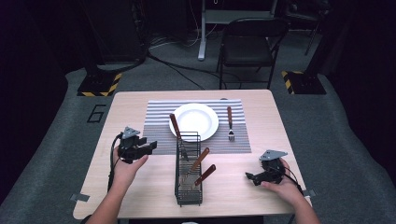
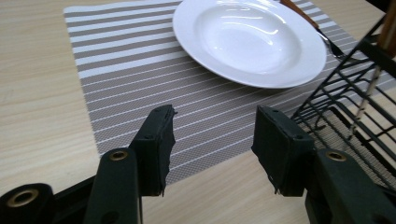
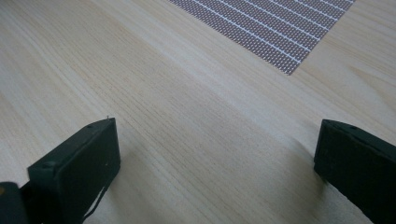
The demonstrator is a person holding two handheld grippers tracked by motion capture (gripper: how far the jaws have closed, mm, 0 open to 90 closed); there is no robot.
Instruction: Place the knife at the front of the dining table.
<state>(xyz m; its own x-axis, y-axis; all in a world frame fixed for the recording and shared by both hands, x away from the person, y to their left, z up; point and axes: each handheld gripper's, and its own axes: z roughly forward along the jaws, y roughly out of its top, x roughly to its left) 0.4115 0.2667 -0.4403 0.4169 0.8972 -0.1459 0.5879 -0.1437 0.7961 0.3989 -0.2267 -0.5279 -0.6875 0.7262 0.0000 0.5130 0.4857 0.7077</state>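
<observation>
Black left gripper [image 1: 152,146] hovers level beside rack [image 1: 188,186].

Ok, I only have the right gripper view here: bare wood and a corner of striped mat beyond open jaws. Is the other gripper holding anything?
Observer: No. The left gripper is open, with nothing between its jaws.
Operator: What's on the mat?
Observer: The placemat carries a white plate, with a wooden-handled fork to its right.
Operator: Any other cutlery?
Observer: Two wooden-handled pieces lean in a black wire basket.
</observation>
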